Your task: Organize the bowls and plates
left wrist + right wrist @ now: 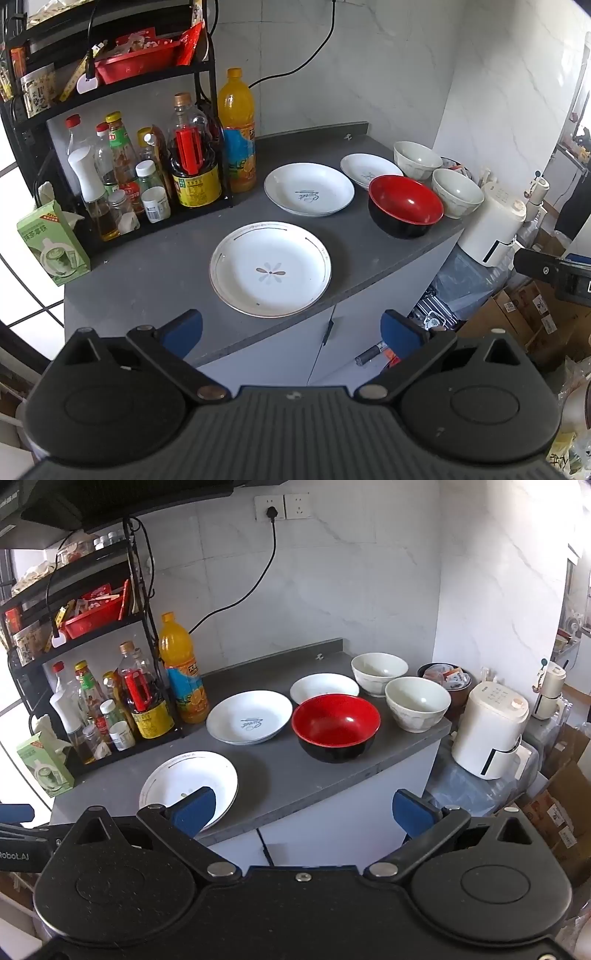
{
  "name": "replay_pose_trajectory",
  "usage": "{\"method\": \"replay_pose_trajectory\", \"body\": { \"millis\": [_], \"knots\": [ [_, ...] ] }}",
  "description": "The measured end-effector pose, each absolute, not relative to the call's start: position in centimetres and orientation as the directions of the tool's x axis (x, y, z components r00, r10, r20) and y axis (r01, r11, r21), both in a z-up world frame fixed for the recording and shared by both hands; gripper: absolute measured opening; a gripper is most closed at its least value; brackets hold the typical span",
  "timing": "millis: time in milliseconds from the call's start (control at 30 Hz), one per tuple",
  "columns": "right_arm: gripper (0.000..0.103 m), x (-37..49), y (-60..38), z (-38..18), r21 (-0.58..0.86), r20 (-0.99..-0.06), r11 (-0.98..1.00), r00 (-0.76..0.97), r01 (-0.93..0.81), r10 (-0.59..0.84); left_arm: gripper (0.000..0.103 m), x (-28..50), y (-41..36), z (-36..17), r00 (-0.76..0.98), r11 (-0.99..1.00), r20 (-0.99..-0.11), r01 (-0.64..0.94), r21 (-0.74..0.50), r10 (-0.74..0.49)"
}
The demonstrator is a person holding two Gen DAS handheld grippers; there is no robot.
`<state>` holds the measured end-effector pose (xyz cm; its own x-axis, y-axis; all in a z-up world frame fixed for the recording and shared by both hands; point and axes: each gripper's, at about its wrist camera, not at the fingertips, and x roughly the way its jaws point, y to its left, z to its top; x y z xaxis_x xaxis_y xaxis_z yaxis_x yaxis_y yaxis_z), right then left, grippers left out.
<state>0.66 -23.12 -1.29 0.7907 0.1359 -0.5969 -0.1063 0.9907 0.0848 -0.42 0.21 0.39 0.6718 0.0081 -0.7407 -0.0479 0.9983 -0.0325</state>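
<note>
Grey and matte, the stone-look desk (pixel 166 266) carries every dish in one loose spread. Largest is the round white china plate with a gilt rim and a grey flower at its centre (pixel 270 269), lying flat close to the front edge. Behind it sits the white shallow plate with blue script lettering (pixel 308 189); it seems to rest on a second plate, though I cannot be sure. To its right stands the glossy bowl, red inside and black outside (pixel 335 728), upright. A smaller white plate (pixel 324 686) lies behind that bowl, its near edge hidden by the red rim. Two cream ceramic bowls stand upright near the right end: one at the back (pixel 379 672), one nearer the edge (pixel 417 702).

Both claws hang off the desk's front. The left claw (pixel 291 328) is spread wide, holding nothing. The right claw (pixel 303 810) gapes equally wide, likewise empty.
</note>
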Motion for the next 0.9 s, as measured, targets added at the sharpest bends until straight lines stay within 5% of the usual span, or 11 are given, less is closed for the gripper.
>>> {"method": "replay_pose_trajectory", "body": {
  "millis": [900],
  "knots": [
    [0.103, 0.67, -23.19, -1.44, 0.078, -0.594, 0.99, 0.791, -0.12, 0.143, 0.102, -0.77, 1.12, 0.68, 0.671, 0.996, -0.741, -0.086, -0.039, 0.029]
  ]
}}
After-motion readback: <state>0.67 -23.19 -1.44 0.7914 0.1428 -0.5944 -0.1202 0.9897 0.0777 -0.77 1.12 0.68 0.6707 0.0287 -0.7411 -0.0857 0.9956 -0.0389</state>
